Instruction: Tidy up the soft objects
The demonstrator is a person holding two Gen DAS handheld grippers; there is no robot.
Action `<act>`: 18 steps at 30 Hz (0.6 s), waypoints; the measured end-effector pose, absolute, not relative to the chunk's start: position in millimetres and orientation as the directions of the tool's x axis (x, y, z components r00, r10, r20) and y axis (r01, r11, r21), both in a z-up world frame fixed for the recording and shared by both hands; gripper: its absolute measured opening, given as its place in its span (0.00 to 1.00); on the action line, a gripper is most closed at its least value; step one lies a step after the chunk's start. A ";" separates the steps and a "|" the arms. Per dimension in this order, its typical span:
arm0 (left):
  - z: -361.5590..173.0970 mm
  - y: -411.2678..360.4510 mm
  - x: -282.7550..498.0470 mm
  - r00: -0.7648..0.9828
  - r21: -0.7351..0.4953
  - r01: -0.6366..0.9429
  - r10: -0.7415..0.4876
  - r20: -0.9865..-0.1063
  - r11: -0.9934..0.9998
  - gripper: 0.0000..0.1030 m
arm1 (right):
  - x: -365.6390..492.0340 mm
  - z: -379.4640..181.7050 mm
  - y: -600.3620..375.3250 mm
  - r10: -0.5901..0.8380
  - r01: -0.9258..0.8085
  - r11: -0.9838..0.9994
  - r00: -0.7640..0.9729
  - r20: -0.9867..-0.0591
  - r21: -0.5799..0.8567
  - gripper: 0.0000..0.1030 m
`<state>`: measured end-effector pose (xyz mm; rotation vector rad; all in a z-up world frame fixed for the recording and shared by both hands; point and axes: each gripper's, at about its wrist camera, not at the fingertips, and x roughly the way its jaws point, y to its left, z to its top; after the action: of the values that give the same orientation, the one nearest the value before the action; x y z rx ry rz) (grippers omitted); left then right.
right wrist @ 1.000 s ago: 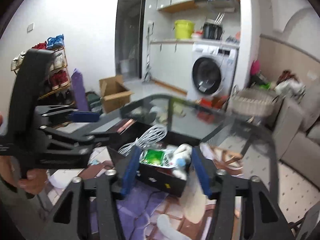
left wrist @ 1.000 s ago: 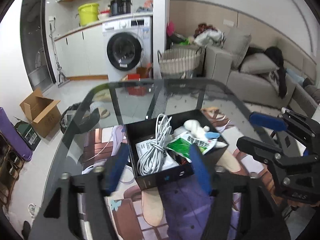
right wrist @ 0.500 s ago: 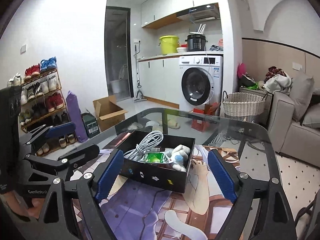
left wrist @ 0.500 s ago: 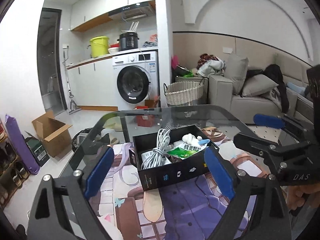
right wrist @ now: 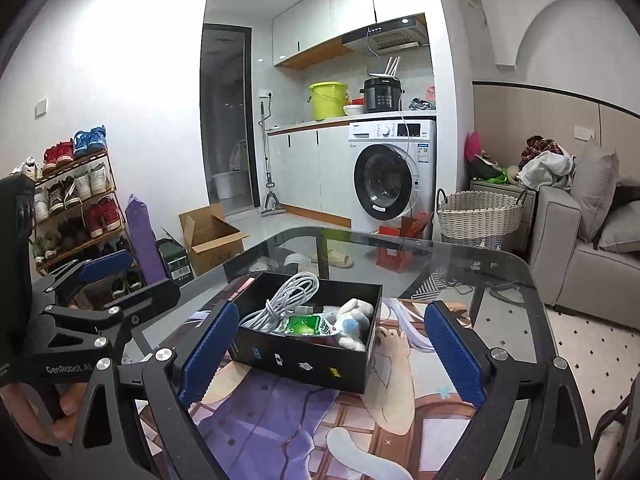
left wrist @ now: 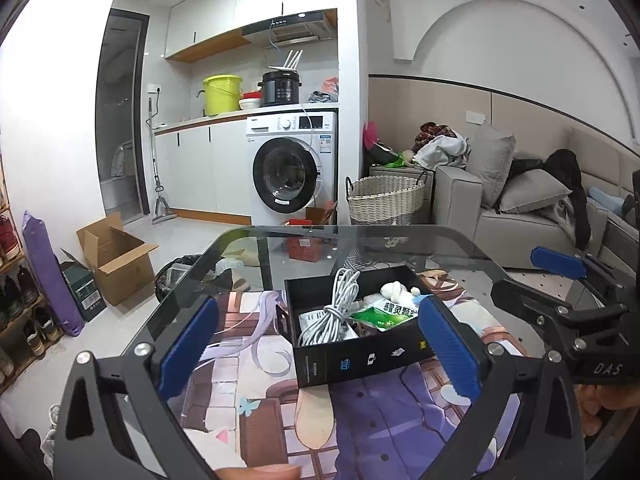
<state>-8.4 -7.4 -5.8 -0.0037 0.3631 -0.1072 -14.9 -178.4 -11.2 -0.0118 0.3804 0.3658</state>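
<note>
A black box stands on a printed mat on the glass table. In it lie a coiled white cable, a green packet and a white plush toy. My left gripper is open and empty, short of the box. My right gripper is open and empty, also short of the box. Each gripper shows at the edge of the other's view.
The glass table has a rounded far edge. Beyond it are a washing machine, a wicker basket, a grey sofa, a cardboard box and a shoe rack.
Both grippers have pulled back and risen away from the box and have opened wider. The box and its contents have not moved.
</note>
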 end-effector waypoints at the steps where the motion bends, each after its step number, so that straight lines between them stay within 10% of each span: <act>1: -5.5 -6.6 -8.2 0.929 -0.027 0.103 -0.106 -0.354 0.994 0.98 | -15.0 -11.7 -177.7 0.347 -0.352 0.934 0.864 -0.365 0.055 0.94; 18: -7.0 -8.3 -7.7 0.929 -0.035 0.088 -0.094 -0.359 0.996 0.99 | -14.3 -16.2 -176.5 0.350 -0.356 0.933 0.859 -0.374 0.055 0.95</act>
<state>-7.7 -8.3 -7.0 -0.0184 0.3685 -0.0932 -14.3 -176.5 -16.2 -0.0166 0.3900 0.3703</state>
